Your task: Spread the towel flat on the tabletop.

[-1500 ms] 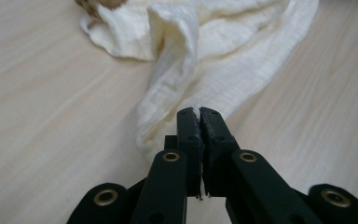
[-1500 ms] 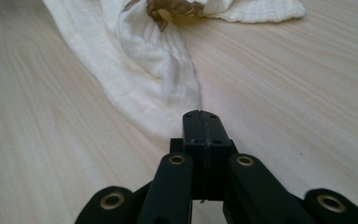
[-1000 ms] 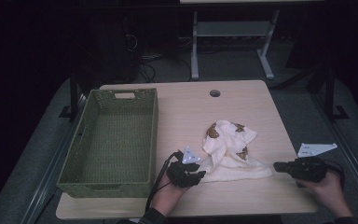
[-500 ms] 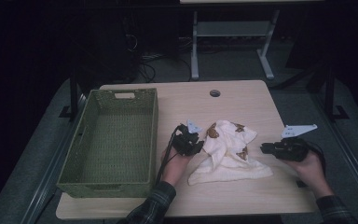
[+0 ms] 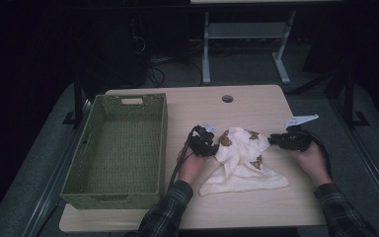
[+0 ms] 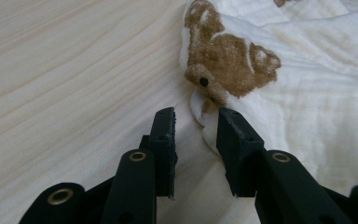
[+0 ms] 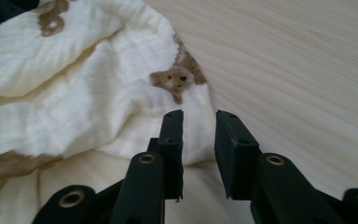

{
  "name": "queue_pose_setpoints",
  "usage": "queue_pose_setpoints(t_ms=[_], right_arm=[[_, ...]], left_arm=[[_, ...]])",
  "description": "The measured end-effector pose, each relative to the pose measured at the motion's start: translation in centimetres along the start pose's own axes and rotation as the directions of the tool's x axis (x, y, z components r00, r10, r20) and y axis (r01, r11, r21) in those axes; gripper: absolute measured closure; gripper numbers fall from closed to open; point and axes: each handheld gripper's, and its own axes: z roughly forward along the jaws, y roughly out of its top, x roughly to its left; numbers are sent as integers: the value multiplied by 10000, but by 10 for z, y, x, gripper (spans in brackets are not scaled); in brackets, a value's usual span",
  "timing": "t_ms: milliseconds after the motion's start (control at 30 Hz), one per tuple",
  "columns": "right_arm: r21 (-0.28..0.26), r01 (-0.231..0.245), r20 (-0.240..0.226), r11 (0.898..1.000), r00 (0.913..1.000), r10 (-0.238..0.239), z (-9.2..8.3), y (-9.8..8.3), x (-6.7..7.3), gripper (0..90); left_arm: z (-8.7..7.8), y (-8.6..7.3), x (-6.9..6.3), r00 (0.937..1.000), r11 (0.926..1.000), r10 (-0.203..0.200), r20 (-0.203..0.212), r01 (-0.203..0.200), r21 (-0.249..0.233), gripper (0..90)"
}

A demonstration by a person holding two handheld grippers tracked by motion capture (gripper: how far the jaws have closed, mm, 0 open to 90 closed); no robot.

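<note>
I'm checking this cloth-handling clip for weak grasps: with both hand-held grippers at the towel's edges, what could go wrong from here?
1. The left hand-held gripper has open jaws with only a thin rolled hem of the towel between them, so the hem might slip out on closing.
2. The right hand-held gripper, whose jaws have just been opening, frames just a corner tip; a lift could drop it.
3. The towel lies bunched, so either grip might catch extra folds.

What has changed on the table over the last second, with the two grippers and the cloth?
Both grippers moved away from the near edge, up along the cloth: the left gripper to its left edge, the right gripper to its right corner. The right jaws have just been opening and the left jaws opened slightly; each pair sits apart around a cloth edge without clamping it. The basket stayed put.
</note>
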Motion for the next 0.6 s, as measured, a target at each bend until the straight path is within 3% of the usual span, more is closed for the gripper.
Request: queue_pose_setpoints(t_ms=[200,333,600], right_arm=[[385,-197,188,9991,9996,190,11,-3,-7,713],[372,-319,88,9988,9995,316,13,-5,-8,743],[322,-326,5,9990,9995,326,13,-6,-9,790]], left_arm=[[4,2,0,9997,9998,192,-159,-191,51,669],[4,3,4,9995,9999,52,-324,-55,-92,669],[8,3,-1,9997,9997,163,167,-160,-175,651]])
